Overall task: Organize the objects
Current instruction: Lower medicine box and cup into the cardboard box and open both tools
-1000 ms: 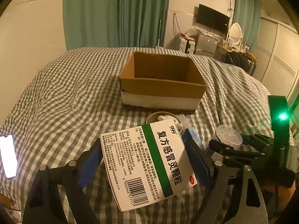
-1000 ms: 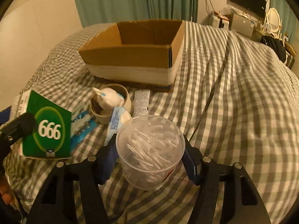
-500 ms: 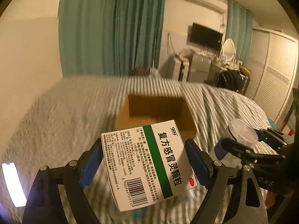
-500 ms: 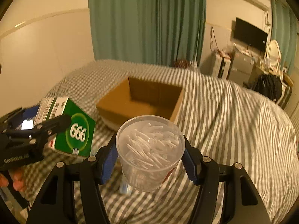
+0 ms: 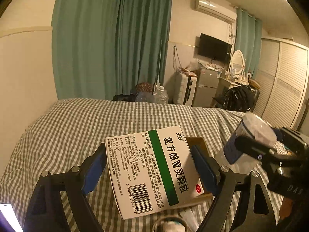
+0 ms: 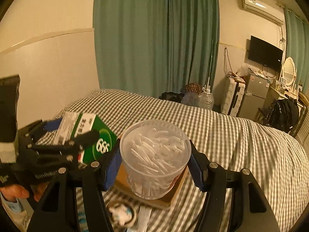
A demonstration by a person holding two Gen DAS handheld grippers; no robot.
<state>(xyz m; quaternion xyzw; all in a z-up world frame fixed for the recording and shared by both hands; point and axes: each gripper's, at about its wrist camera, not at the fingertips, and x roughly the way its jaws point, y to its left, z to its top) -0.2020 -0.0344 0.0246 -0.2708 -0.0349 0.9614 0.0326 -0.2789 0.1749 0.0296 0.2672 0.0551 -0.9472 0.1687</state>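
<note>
Gingham bedding in grey and white covers the bed that fills the near half of the room, lit warm and dim. Beyond the far edge of the bed hang long green curtains, with a television on the wall, an air conditioner above it, a small fridge and a white louvred wardrobe off toward the right. The left gripper is raised over the bed, its blue-padded fingers pressed against both sides of a white and green medicine box that sits tilted between them. Just behind that box peeks the brown rim of a cardboard box, mostly hidden. The right gripper is lifted too, its fingers clamped on a clear plastic cup full of cotton swabs, upright, with the cardboard box showing directly beneath it. The two grippers ride close side by side, the medicine box just to the left of the cup. Below the fingers, at the lower edge of both views, lies a ring-shaped roll with something white inside. A lit phone rests at the near left edge of the bed. Ahead of the fingers and to the right of them the bedding runs open and bare to its far edge.
</note>
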